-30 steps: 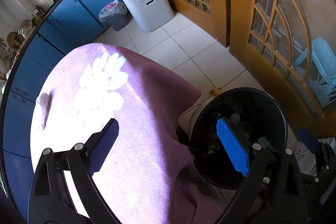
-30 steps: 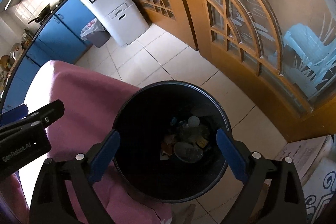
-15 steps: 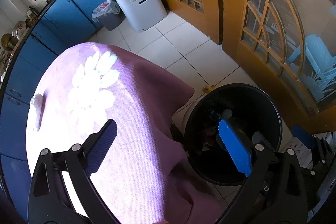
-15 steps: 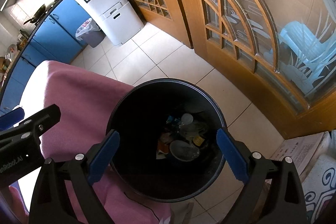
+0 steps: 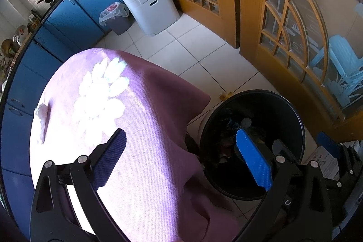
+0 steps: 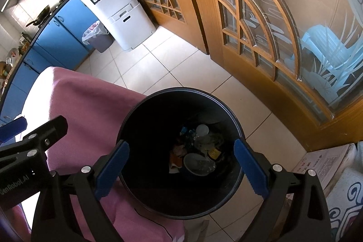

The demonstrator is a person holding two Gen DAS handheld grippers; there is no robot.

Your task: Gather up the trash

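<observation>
Blue-padded right gripper wide apart, empty, above black bin.

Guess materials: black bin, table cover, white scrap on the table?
Black bin: looks like moulded plastic, smooth wall with a dull sheen. Table cover: woven fabric, matte purple, visible weave and hanging folds. White scrap: probably crumpled tissue or thin paper, soft wrinkled outline; too small to be sure.

Sunlit white-tiled floor, blue cabinets, wooden glazed doors.
</observation>
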